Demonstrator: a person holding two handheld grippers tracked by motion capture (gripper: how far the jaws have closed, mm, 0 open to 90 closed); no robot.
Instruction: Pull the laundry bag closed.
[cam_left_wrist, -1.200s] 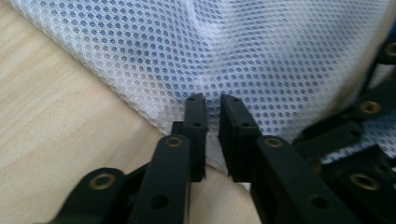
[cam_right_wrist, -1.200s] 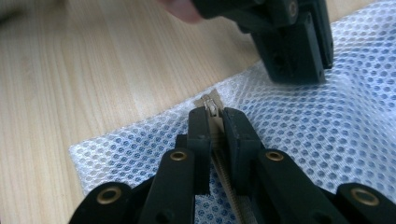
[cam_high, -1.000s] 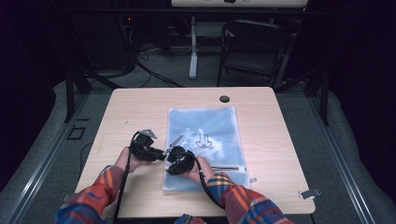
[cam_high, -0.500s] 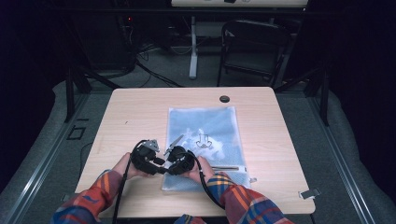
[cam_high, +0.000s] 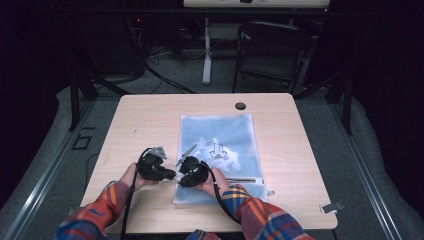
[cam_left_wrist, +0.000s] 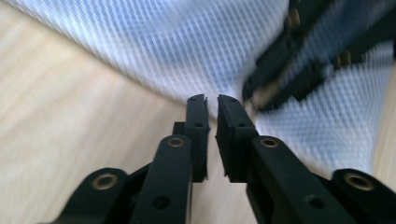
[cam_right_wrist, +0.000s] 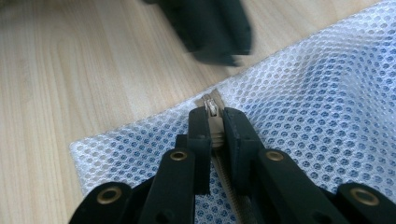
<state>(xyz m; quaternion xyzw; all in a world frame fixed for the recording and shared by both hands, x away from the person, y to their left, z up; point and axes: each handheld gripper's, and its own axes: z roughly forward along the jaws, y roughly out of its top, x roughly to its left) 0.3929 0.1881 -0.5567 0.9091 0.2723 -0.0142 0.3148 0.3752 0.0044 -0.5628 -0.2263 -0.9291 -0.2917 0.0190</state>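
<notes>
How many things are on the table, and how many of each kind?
Mesh bag: 1
Zipper pull on the bag: 1
Tongs: 2, left tongs and right tongs
Total: 4

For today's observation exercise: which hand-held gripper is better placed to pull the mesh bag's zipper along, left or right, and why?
Probably the right hand-held gripper: its jaws are closed on the zipper pull of the mesh bag. The left hand-held gripper has just been closing with nothing between its jaws, at the bag's edge.
</notes>
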